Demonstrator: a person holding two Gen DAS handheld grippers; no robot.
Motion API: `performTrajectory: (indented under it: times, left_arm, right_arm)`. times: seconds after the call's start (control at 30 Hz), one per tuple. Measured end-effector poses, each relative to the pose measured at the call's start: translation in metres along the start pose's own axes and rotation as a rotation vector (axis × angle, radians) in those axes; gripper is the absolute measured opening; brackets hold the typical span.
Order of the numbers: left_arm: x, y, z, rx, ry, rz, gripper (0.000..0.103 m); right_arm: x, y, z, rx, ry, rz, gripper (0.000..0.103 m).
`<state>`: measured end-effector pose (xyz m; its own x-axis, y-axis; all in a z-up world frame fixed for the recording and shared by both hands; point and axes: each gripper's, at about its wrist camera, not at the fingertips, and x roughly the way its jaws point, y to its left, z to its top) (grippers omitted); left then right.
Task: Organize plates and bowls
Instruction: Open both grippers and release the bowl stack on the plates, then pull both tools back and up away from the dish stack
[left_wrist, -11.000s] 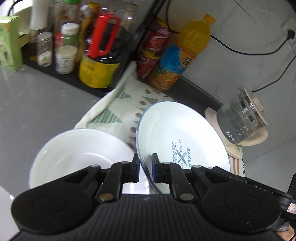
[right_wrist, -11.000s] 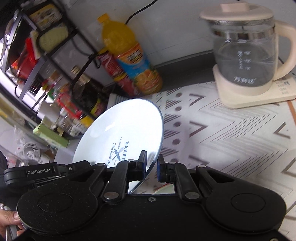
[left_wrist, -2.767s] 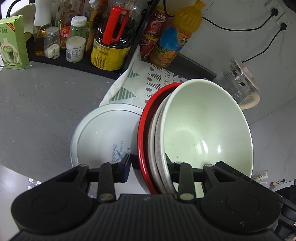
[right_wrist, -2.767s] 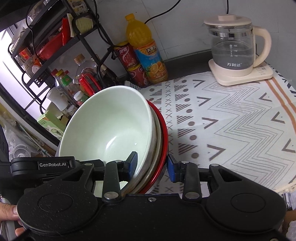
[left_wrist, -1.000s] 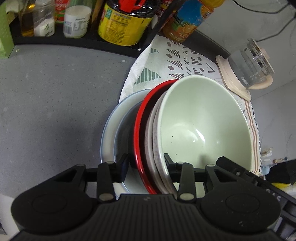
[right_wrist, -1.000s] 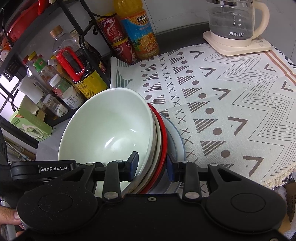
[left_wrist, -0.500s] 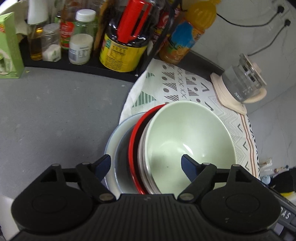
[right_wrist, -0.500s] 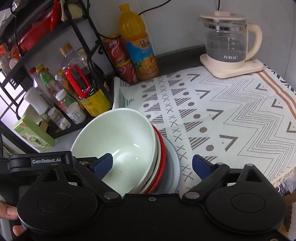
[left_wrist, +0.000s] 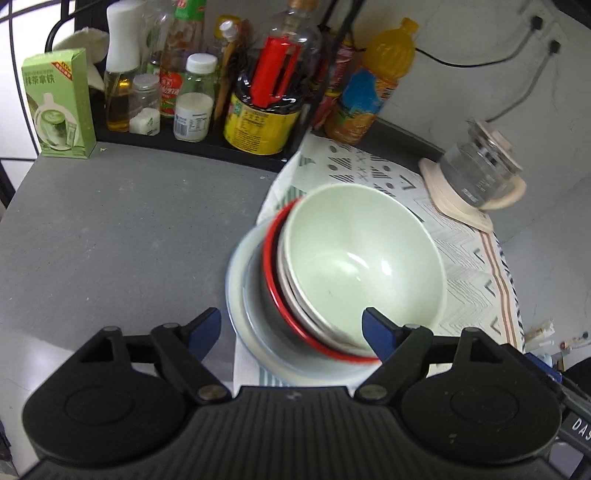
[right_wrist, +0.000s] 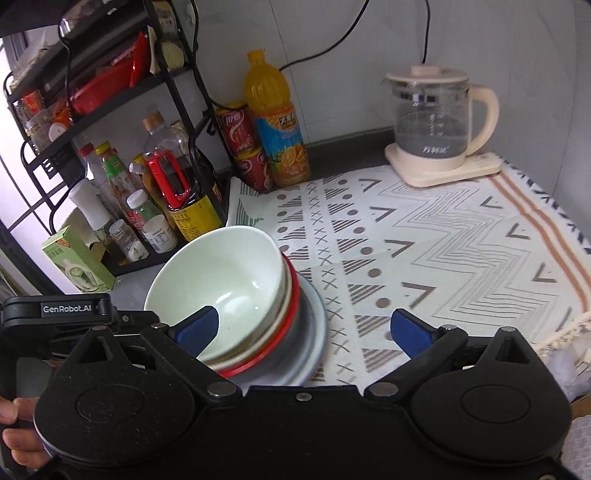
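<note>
A pale green bowl (left_wrist: 362, 258) tops a nest of bowls, the outermost red-rimmed (left_wrist: 271, 258), standing on stacked white plates (left_wrist: 238, 295) at the edge of the patterned cloth (left_wrist: 472, 258). My left gripper (left_wrist: 291, 330) hangs open above the stack's near side, both blue pads clear of it. In the right wrist view the same green bowl (right_wrist: 221, 273), red rim (right_wrist: 291, 306) and plates (right_wrist: 316, 328) sit at lower left. My right gripper (right_wrist: 303, 330) has its jaws opening wide; the stack lies beyond the fingertips and no pad touches it.
A black rack (right_wrist: 110, 92) of sauce bottles, a dark soy bottle (left_wrist: 266, 122), an orange juice bottle (right_wrist: 277, 140) and red cans (right_wrist: 240, 129) line the back. A glass kettle (right_wrist: 436, 125) stands far right, a green carton (left_wrist: 55, 107) far left. A hand (right_wrist: 14, 424) holds the left gripper.
Both grippers were shut on the bowl stack's rim; they opened, let it go onto the plates, and drew back and upward. The stack now stands free.
</note>
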<state>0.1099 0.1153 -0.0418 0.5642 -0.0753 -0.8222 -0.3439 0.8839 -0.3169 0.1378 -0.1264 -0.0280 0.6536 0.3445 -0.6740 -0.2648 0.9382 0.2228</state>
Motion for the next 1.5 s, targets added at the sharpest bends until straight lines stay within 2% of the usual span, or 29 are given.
performTrajectory:
  times: [0.2,0.33,0.47,0.93,1.17,1.5]
  left_arm:
    - [-0.024,-0.012,-0.029,0.024,-0.028,0.001,0.082]
    - [-0.038,-0.022,-0.045,0.045,-0.047,-0.003,0.089]
    - [-0.052,-0.032,-0.061,0.06,-0.089,-0.004,0.103]
    - [-0.087,-0.058,-0.102,0.148,-0.17,0.007,0.103]
    - [-0.101,-0.059,-0.115,0.166,-0.193,0.004,0.103]
    - [-0.12,-0.051,-0.136,0.227,-0.223,0.05,0.103]
  right_arm:
    - [-0.031,-0.014,-0.017,0.001,-0.022,0.014,0.1]
    - [-0.05,-0.021,-0.025,0.002,-0.033,0.009,0.103]
    - [-0.067,-0.028,-0.032,-0.01,-0.046,0.003,0.103]
    - [-0.121,-0.053,-0.054,-0.002,-0.112,-0.047,0.103]
    - [-0.139,-0.053,-0.062,-0.009,-0.131,-0.048,0.103]
    - [-0.156,-0.047,-0.079,-0.024,-0.132,-0.065,0.103]
